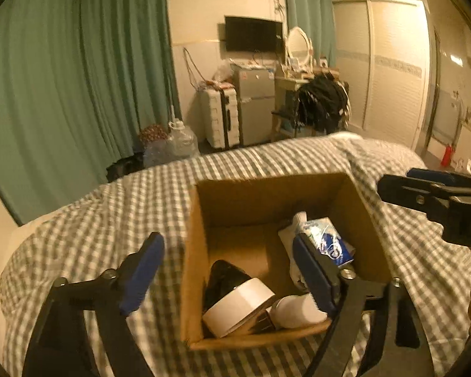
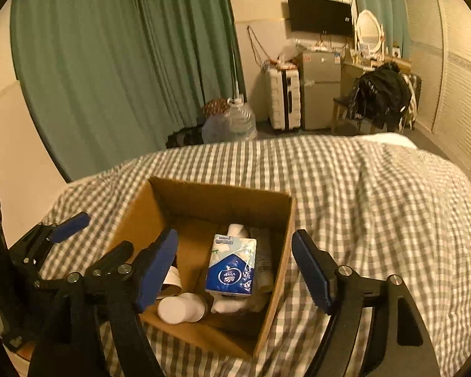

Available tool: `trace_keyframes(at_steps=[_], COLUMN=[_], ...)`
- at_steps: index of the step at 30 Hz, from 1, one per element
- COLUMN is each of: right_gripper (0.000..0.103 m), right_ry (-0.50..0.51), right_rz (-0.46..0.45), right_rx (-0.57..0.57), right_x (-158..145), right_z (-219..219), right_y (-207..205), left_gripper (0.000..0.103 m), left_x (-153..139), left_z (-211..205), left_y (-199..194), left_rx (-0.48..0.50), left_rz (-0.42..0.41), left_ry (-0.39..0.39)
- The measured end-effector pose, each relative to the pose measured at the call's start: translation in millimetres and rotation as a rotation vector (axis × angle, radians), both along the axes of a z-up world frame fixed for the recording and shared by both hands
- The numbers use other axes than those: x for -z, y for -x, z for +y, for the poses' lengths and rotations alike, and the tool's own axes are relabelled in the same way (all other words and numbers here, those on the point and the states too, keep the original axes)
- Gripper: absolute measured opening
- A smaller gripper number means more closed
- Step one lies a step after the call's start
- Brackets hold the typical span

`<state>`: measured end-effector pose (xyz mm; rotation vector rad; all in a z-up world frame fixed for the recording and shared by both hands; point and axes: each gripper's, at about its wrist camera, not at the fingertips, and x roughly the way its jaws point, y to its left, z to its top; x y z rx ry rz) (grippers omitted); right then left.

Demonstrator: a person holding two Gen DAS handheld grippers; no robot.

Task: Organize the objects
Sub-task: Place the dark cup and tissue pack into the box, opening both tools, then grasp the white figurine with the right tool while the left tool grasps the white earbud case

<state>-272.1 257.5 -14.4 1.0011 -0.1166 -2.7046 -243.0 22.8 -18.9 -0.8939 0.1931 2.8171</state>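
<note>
On checked bedspread (image 2: 361, 194): cardboard box (image 2: 276, 251). Green curtains (image 2: 125, 62) behind. Left tongs (image 1: 229, 270), right tongs (image 2: 235, 267) agape, empty.

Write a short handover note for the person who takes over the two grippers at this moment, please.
Left gripper: open, holds nothing, at the box's near left corner.
Right gripper: open, holds nothing, over the box.
Cardboard box sits on the checked bedcover.
Inside: tissue pack, white cup, tape roll, a black item, a white tube.
Done: these items are boxed.
Left: nothing loose shows on the bedcover; look outside the views.
</note>
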Motion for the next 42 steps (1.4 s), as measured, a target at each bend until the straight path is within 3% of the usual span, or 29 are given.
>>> trace_keyframes(at_steps=[7, 12, 20, 27, 35, 42], right_gripper=[0.079, 0.079, 0.079, 0.079, 0.079, 0.079], right_ry=[-0.048, -0.077, -0.138, -0.184, -0.189, -0.207], right_rz=[0.067, 0.055, -0.072, -0.195, -0.291, -0.372], right_rx=[-0.031, -0.069, -0.145, -0.175, -0.236, -0.304], right_x=[-33, -30, 30, 106, 142, 168], right_z=[-8, -17, -43, -56, -66, -87], right_y=[-66, -111, -149, -153, -148, -143], left_gripper=[0.097, 0.098, 0.099, 0.099, 0.099, 0.099], left_x=[-27, -24, 32, 89, 116, 125], left_z=[-23, -36, -43, -46, -52, -53], left_y=[-57, -102, -135, -120, -112, -109], left_rx=[-0.073, -0.094, -0.120, -0.165, -0.173, -0.200], left_rz=[0.054, 0.057, -0.068, -0.179, -0.260, -0.284], left_ry=[-0.024, 0.015, 0.020, 0.062, 0.049, 0.066])
